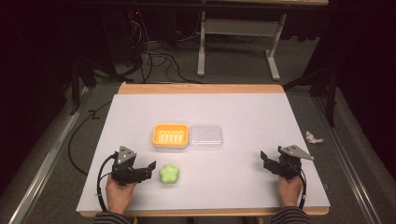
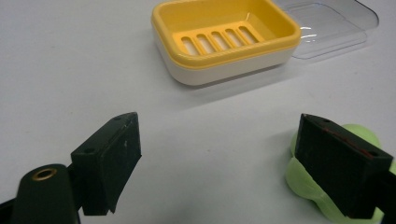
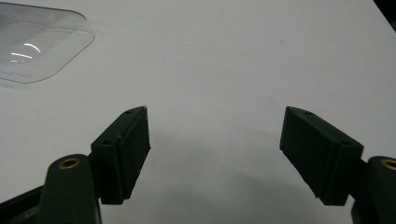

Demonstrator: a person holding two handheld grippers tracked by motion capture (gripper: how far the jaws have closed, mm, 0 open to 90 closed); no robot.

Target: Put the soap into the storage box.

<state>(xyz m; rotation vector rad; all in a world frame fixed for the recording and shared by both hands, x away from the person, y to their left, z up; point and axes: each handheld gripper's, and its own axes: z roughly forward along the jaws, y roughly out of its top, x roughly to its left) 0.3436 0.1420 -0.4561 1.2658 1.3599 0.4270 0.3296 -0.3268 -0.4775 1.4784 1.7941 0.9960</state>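
Note:
A yellow soap dish on a white base sits mid-table, with its clear lid lying beside it on the right. A light green flower-shaped soap lies on the white table nearer the person. My left gripper is open just left of the soap; in the left gripper view its right jaw overlaps the soap. My right gripper stands open over bare table at the right, nothing between its fingers.
The white sheet covers a wooden table. A crumpled scrap lies on the floor to the right. A white desk frame and cables stand beyond the far edge.

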